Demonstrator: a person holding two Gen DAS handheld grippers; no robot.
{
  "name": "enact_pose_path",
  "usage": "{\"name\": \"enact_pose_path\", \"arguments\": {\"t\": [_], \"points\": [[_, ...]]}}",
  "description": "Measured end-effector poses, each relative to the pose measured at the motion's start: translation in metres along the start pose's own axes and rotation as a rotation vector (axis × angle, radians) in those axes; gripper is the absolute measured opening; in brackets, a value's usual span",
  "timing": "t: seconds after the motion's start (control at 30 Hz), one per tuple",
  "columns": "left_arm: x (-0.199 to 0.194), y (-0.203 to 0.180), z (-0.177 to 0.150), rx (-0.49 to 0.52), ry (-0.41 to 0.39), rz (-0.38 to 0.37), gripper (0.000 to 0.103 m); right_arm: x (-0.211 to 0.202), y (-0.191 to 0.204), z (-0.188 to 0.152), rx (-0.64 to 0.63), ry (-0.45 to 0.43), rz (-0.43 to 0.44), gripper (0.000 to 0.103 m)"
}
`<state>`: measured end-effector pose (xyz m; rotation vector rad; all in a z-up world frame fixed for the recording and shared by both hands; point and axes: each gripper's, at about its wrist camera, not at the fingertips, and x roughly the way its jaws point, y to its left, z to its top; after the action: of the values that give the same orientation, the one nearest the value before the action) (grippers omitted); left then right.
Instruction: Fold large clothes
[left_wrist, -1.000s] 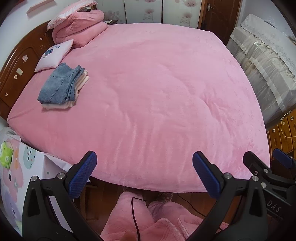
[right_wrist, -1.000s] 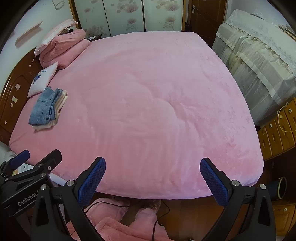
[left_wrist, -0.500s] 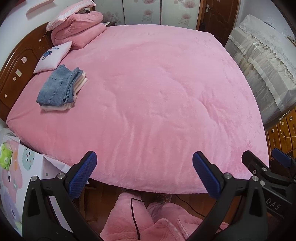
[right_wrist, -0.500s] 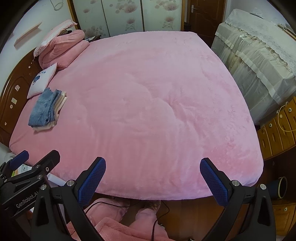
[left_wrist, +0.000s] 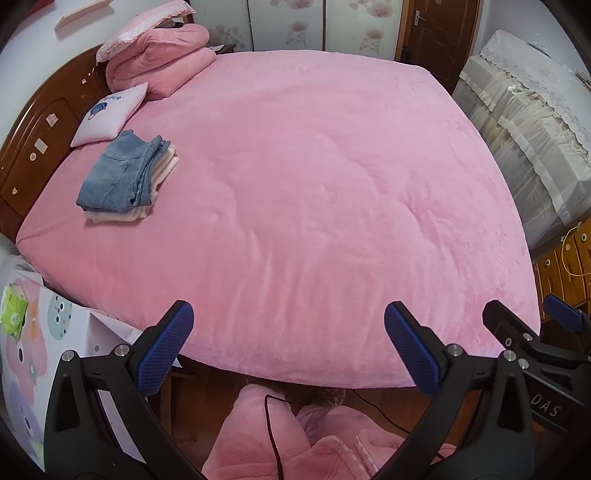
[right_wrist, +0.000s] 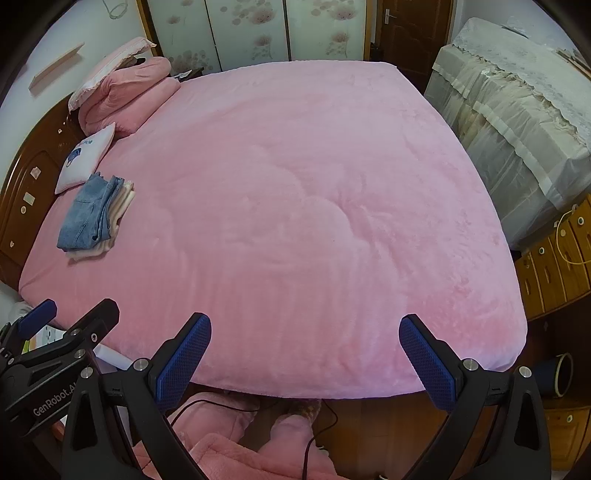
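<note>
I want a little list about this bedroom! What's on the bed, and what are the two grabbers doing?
bed cover: pink blanket, spread flat
folded stack: blue jeans on top of cream clothes, near the headboard
small pillow: white pillow, beside the stack
rolled bedding: pink quilt, far corner
left gripper: open, empty, at bed edge
right gripper: open, empty, at bed edge

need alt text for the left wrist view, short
A wide pink bed fills the view, with folded jeans stacked on pale clothes near a small pillow at the far left. The left gripper hangs over the near edge, jaws open and empty.
</note>
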<state>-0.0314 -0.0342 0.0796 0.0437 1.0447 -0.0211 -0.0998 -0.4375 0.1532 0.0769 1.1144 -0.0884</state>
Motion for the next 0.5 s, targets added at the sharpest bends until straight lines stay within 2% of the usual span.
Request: {"name": "enact_pose_path", "arguments": {"t": [0.5], "points": [[0.0024,-0.0012,0.0010,-0.007,0.010,-0.001,0.102,0.0078,-0.0028,0.0073,-0.007,0.011,0.009,0.103]]}}
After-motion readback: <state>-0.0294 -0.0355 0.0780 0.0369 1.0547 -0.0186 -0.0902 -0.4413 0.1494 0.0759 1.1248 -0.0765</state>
